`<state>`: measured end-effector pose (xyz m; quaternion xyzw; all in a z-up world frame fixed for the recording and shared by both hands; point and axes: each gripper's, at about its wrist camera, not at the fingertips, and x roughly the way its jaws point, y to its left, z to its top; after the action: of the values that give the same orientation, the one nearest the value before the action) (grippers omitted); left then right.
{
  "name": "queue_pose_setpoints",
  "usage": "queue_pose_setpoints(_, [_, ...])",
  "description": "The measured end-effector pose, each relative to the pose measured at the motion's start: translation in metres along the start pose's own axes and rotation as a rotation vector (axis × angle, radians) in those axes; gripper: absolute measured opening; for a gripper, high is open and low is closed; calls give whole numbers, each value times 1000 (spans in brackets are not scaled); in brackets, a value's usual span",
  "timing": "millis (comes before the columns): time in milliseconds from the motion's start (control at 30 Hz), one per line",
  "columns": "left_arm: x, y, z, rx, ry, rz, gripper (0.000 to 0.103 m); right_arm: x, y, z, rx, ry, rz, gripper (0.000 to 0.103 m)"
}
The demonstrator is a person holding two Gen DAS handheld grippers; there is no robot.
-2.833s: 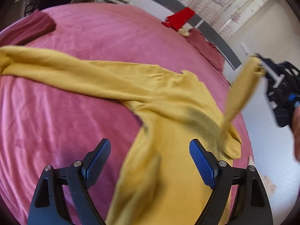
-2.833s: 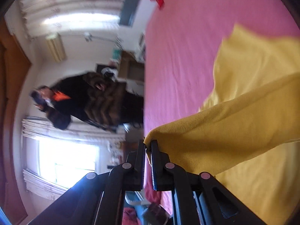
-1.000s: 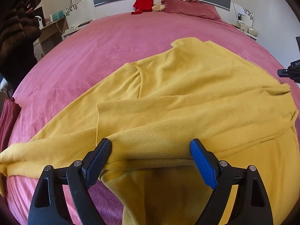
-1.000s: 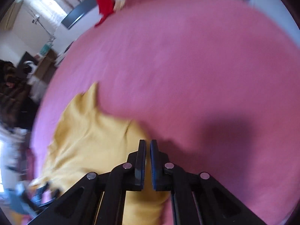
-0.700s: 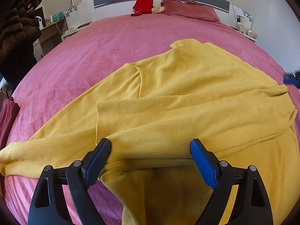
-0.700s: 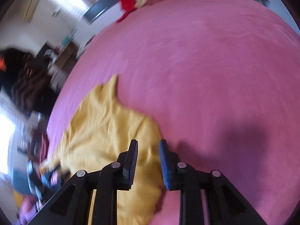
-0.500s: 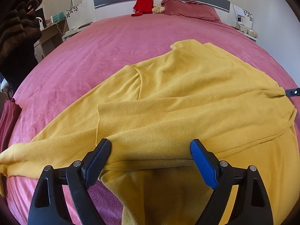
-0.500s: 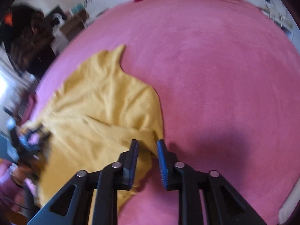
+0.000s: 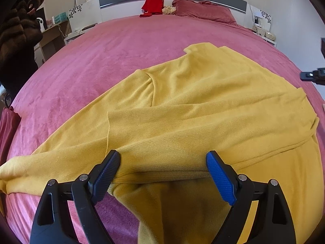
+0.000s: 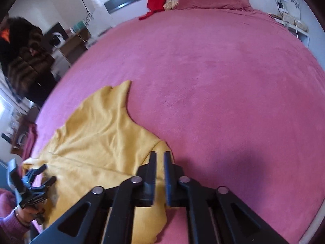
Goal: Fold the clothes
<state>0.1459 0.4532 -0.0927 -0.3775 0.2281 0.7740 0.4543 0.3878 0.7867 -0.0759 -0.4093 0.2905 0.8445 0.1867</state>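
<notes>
Centre frame: sweater (image 9: 203,111) on bed (image 9: 121,46); left gripper (image 9: 162,170) spread wide, unclamped; right gripper (image 10: 160,162) opening, empty.

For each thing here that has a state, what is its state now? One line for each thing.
Yellow sweater: flat on the bed, one sleeve folded across the body.
Left claw: wide open, over the folded sleeve, gripping nothing.
Right claw: opening, nothing pinched between the pads.
Red garment: hanging over the headboard.
</notes>
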Motion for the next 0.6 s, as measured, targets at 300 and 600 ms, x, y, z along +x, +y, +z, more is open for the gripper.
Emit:
queue_pose_setpoints(300, [-1,9,-1,-25,29,8,93,21,-2,-37,-145,122,-32,12])
queue_pose_setpoints(600, [4,11,-4,-23,21,-3,97,10,13,2,-291,35,-286,0])
